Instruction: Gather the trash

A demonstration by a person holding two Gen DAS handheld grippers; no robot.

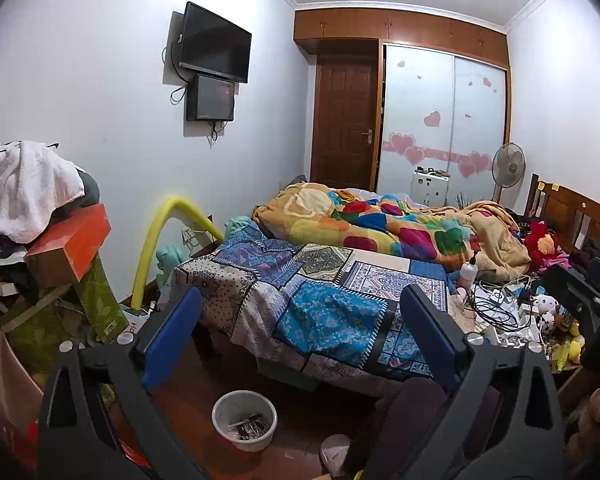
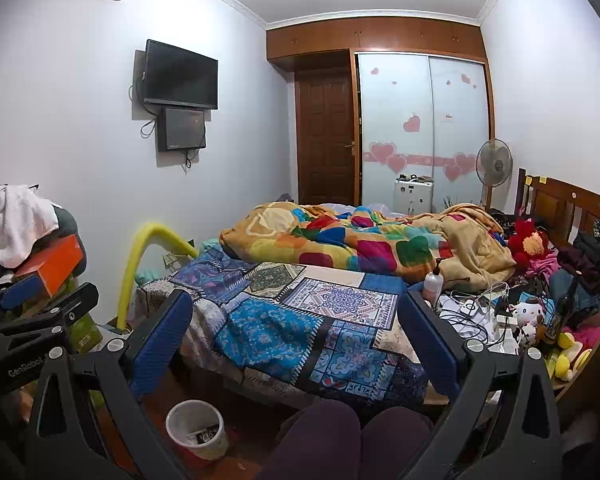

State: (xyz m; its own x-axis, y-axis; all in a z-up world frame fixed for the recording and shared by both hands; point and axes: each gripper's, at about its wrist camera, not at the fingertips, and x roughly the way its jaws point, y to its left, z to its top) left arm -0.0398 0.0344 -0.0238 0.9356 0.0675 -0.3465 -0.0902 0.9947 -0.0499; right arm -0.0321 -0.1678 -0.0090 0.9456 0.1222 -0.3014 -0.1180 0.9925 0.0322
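Note:
A white waste bin (image 1: 245,419) with some trash inside stands on the floor in front of the bed; it also shows in the right wrist view (image 2: 196,429). My left gripper (image 1: 300,322) is open and empty, held above the floor facing the bed. My right gripper (image 2: 296,328) is open and empty beside it. The left gripper's body (image 2: 40,320) shows at the left of the right wrist view. No loose piece of trash is clearly distinguishable.
A bed with a blue patchwork cover (image 1: 324,304) and a colourful blanket (image 1: 380,224) fills the middle. Cables, chargers, a bottle (image 2: 434,282) and soft toys (image 2: 528,314) crowd the bed's right side. Piled boxes and clothes (image 1: 60,248) stand at left. My knees (image 2: 348,436) are below.

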